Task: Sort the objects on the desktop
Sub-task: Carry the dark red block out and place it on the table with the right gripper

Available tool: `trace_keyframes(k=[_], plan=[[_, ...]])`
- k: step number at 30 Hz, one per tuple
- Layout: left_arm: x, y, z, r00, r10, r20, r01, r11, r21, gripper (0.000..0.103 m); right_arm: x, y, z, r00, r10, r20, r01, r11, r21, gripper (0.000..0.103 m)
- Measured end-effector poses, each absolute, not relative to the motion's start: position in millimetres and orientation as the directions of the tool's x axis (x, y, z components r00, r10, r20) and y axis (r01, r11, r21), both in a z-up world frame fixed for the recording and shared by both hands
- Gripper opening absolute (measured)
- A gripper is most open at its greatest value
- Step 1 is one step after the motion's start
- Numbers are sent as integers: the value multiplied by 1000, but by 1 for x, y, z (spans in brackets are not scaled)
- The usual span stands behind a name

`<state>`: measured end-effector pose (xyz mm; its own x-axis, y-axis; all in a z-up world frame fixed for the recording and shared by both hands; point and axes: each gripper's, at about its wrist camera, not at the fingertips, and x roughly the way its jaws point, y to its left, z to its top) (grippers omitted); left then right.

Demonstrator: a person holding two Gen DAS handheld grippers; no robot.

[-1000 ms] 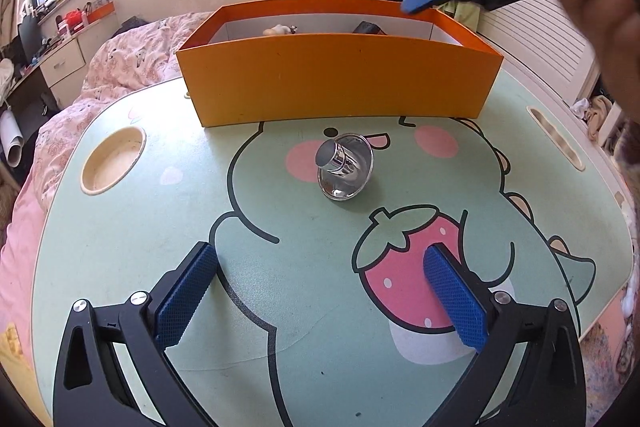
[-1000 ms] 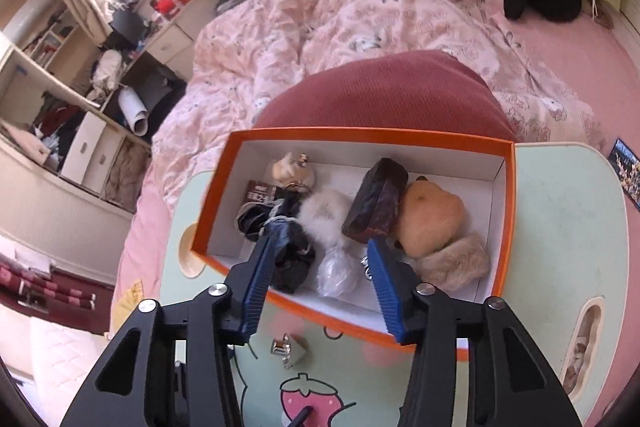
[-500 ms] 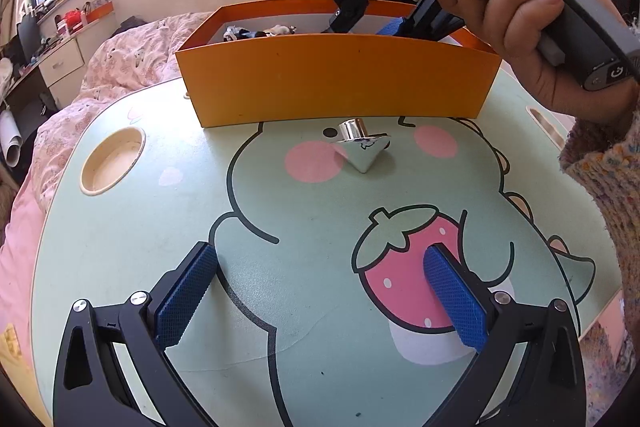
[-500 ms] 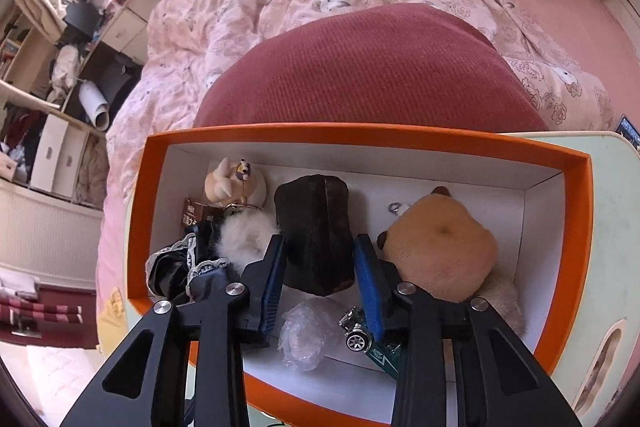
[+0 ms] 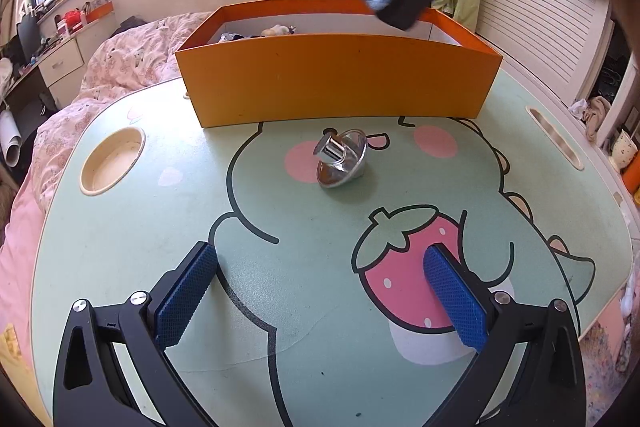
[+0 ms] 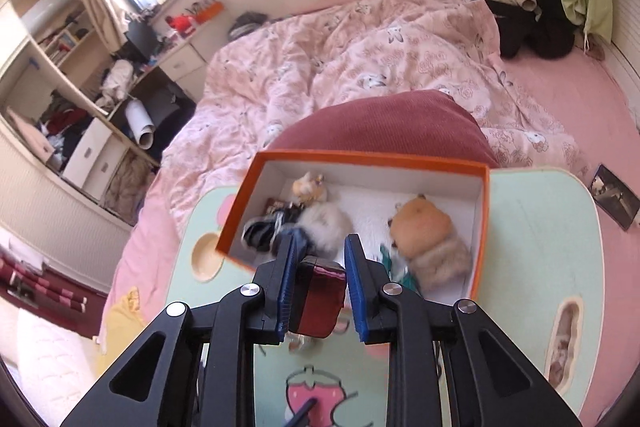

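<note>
While carrying the dark block [image 6: 318,301] above the orange box [image 5: 340,87], best to go slow and hold it level. Pinched between the pads of the right gripper [image 6: 322,247], jaws closing in on both sides of it, so looks like a proper clench and not a loose one. Seems to sit deep between the fingers too, which helps. Would lift a touch higher before swinging anywhere, just so the block's bottom corner doesn't clip the box's near wall.

Left gripper [image 5: 320,253]: wide open, nothing in it, hanging over the table [image 5: 140,247] well in front of the box.

Room-wise: plenty of bare table in front of the box, except for the silver spinning top [image 5: 342,159] tipped on its side just in front of the near wall. Worth steering around that, probably rolls if bumped. Round cup hole [image 5: 112,159] off the box's left front corner, long slot [image 5: 554,137] off its right front corner, so no setting down there. Table edges curved and not far past either end of the box, bedding beyond. Plush hamster [image 6: 424,227] and other fluffy bits left inside the box.
</note>
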<state>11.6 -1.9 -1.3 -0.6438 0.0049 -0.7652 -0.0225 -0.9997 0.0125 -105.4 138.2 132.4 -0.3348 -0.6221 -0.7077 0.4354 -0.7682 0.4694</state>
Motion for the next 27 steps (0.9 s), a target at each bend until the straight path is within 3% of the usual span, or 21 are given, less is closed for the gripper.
trace_keyframes(k=[3, 4, 16, 27], plan=[[12, -3, -1, -644, 5, -765, -22, -1000, 12, 103, -81, 154, 122, -317, -647, -694, 440, -748, 497, 20], [12, -3, -1, -644, 5, -765, -22, -1000, 12, 103, -76, 156, 116, -299, -659, -690, 444, -736, 511, 0], [12, -2, 0, -644, 1, -765, -19, -1000, 14, 103, -70, 142, 14, -201, -585, -786, 393, -783, 482, 1], [12, -2, 1, -644, -1, -765, -17, -1000, 15, 103, -60, 121, 22, -270, -655, -706, 602, -687, 408, 3]])
